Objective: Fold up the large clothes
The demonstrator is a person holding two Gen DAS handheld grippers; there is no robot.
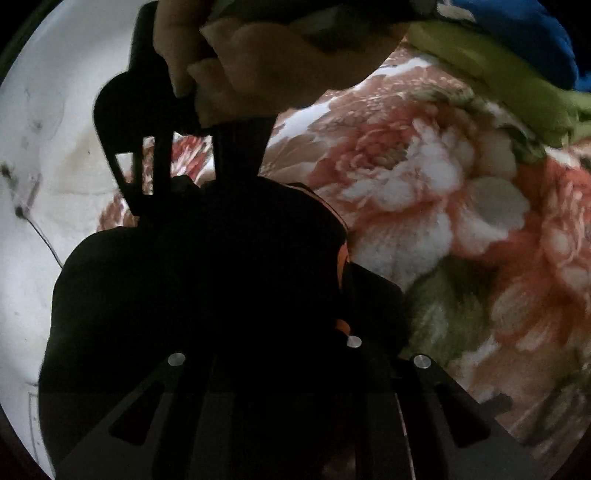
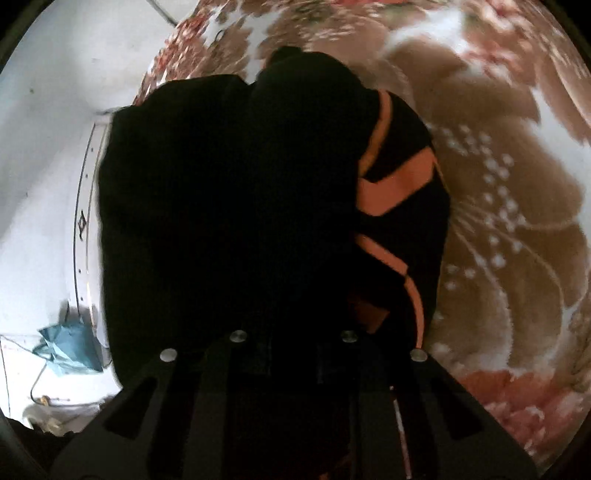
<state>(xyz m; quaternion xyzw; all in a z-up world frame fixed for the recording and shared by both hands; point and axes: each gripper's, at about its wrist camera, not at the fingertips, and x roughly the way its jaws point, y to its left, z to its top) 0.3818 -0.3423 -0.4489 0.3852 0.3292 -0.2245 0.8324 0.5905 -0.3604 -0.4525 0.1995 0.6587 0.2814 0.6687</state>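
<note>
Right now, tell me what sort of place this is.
Probably a bedroom: a flowered blanket spread like bedding, more folded bedding heaped behind it, and a dark garment being folded on top.

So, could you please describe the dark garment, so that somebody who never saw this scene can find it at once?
Start from the big plush blanket with pink and red flowers that covers the surface. On it, right in front of both cameras, lies a bunched black garment with orange stripes. Nothing else here is black cloth with orange bands; the other fabrics, a green cloth and a blue cloth, are far behind.
</note>
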